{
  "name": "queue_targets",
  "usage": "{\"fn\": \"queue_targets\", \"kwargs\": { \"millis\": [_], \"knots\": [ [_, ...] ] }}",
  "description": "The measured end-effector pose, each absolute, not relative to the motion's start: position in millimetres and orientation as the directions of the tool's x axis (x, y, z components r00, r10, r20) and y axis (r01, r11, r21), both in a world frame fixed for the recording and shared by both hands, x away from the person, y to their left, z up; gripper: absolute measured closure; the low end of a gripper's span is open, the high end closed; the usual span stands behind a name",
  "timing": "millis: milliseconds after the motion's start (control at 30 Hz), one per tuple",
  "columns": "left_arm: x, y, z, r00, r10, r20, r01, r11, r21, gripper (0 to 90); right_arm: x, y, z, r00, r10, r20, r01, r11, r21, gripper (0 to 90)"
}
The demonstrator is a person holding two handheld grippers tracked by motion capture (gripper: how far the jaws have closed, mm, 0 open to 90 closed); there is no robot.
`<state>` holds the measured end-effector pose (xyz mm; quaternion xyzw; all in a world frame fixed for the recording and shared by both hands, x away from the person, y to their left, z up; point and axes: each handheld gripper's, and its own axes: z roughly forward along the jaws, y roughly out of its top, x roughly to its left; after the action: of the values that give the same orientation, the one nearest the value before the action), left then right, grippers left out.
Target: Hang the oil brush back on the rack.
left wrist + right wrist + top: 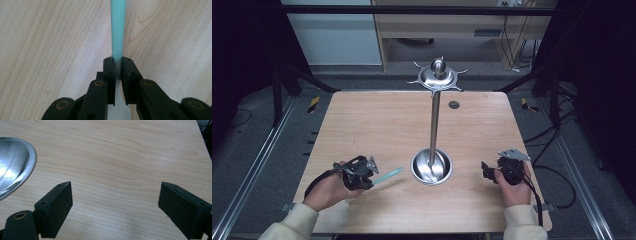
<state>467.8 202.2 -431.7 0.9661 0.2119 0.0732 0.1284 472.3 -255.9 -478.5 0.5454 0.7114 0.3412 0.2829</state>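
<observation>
A steel stand rises from a round dished base near the table's front middle, topped by a disc with hooks and a ball knob. My left gripper sits left of the base, shut on a light teal utensil handle that points toward the base. In the left gripper view the teal handle runs straight up from between the closed jaws. My right gripper rests right of the base, open, nothing between its pads; the base's rim lies at its left.
The wooden table has a small dark round hole at the back right. Metal rails run along both sides of the table. A cable trails off the right edge from the right gripper.
</observation>
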Motion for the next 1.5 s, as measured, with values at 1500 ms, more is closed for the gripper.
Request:
{"fn": "queue_targets", "kwargs": {
  "millis": [1500],
  "knots": [
    [459.6,225.9,-373.4,0.828,0.556,0.073,0.389,-0.664,0.638,82.5,474.9,-249.2,-481.1,-0.269,0.962,-0.044,0.585,0.200,0.786,12.6]
  ]
}}
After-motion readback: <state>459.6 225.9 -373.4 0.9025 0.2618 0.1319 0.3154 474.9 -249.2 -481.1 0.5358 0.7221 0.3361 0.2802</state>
